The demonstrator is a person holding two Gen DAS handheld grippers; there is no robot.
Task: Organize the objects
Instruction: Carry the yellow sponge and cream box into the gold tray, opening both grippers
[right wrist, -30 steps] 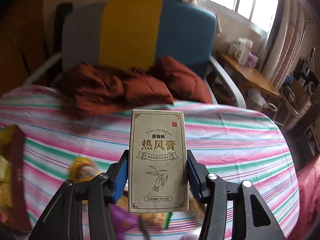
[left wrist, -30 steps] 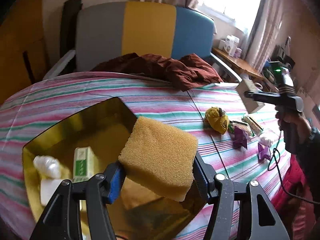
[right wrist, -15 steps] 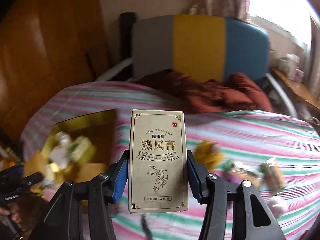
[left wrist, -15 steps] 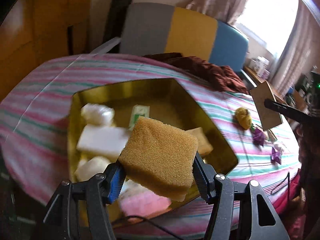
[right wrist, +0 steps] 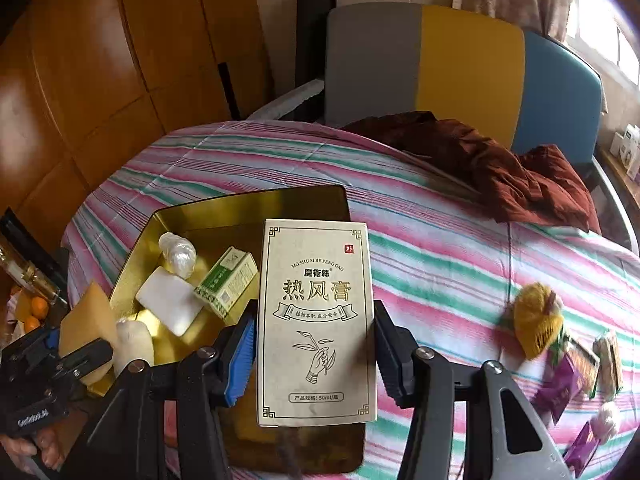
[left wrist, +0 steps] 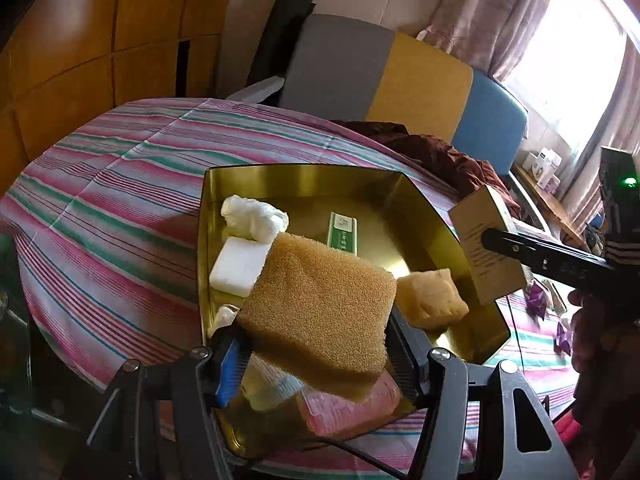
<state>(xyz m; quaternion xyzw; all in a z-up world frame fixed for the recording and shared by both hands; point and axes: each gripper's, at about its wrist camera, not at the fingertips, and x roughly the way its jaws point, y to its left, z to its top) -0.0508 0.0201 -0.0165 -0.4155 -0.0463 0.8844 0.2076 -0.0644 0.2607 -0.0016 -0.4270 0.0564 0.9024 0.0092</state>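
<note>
left gripper (left wrist: 316, 354) clenched on a porous yellow sponge (left wrist: 320, 308) over the shiny gold tray (left wrist: 420, 200); right gripper (right wrist: 314, 354) grasping a flat cardboard box (right wrist: 316, 320) above its edge

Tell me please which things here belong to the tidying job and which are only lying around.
Belong to the job:
- sponge, held by left gripper
- cream box, held by right gripper
- gold tray
- yellow knitted item and purple packets, loose on the table

Only lying around:
- brown cloth
- tricolour chair
</note>
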